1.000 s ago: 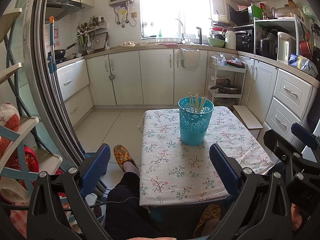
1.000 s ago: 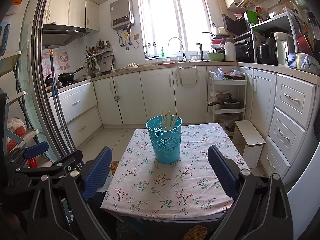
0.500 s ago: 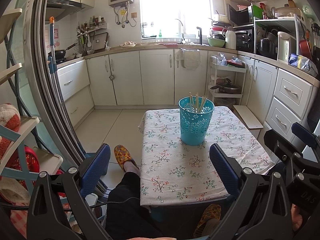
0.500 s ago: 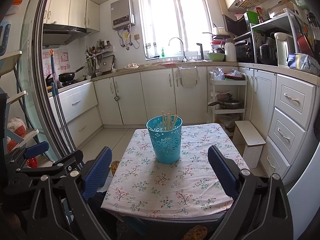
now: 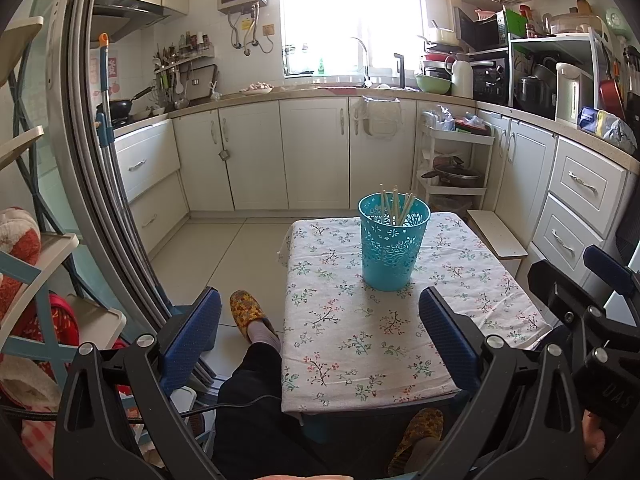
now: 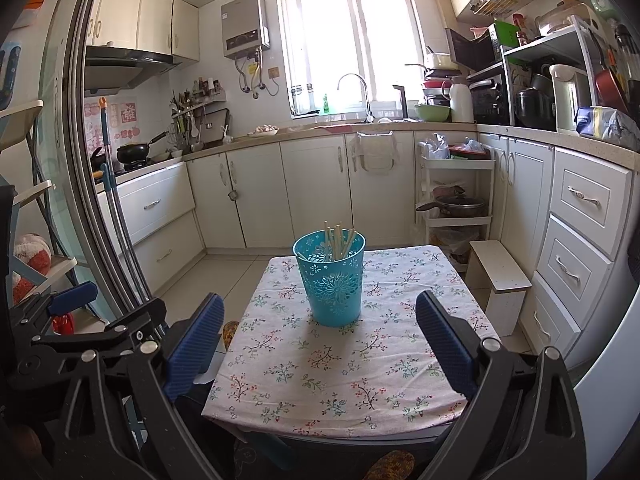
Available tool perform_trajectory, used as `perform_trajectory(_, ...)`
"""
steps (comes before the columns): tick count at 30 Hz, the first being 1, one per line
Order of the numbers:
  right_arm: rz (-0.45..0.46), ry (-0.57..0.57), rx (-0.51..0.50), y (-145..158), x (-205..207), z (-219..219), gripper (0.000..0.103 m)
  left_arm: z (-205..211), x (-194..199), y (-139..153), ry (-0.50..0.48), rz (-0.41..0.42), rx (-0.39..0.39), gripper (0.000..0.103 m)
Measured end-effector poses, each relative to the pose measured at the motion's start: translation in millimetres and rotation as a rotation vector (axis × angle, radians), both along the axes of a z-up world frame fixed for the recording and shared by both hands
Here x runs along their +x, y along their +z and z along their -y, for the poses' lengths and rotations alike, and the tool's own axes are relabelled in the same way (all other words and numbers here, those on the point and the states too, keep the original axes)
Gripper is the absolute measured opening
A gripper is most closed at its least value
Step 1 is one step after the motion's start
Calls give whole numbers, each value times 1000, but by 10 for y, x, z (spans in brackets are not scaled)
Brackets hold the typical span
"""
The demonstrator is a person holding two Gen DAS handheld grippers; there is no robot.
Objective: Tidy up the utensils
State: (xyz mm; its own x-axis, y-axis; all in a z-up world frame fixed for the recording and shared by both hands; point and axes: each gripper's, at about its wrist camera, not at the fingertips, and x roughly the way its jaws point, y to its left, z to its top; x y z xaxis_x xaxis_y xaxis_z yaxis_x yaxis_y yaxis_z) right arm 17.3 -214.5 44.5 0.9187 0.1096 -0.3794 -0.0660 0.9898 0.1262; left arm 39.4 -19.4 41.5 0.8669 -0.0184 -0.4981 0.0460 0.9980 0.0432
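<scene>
Task looks done to us: chopsticks (image 6: pixel 338 240) stand in the cup (image 6: pixel 331 280), nothing loose on the desk (image 6: pixel 320 384). Left claw (image 5: pixel 318 338) released, empty, near the desk's 6 o'clock edge. Right claw (image 6: pixel 318 338) likewise released, empty. Cup sits at 12 o'clock of both, well apart. Open cloth all round the cup; our knees sit just beyond the near edge.
</scene>
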Motion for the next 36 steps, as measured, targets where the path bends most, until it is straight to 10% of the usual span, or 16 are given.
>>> perform_trajectory(27, -69, -38, 4, -160, 611, 239, 93, 113, 602, -114, 3, -2, 43, 95)
perform_trajectory(36, -231, -144, -37, -814, 1531, 668, 93, 167, 1284, -379, 11, -104, 40, 95)
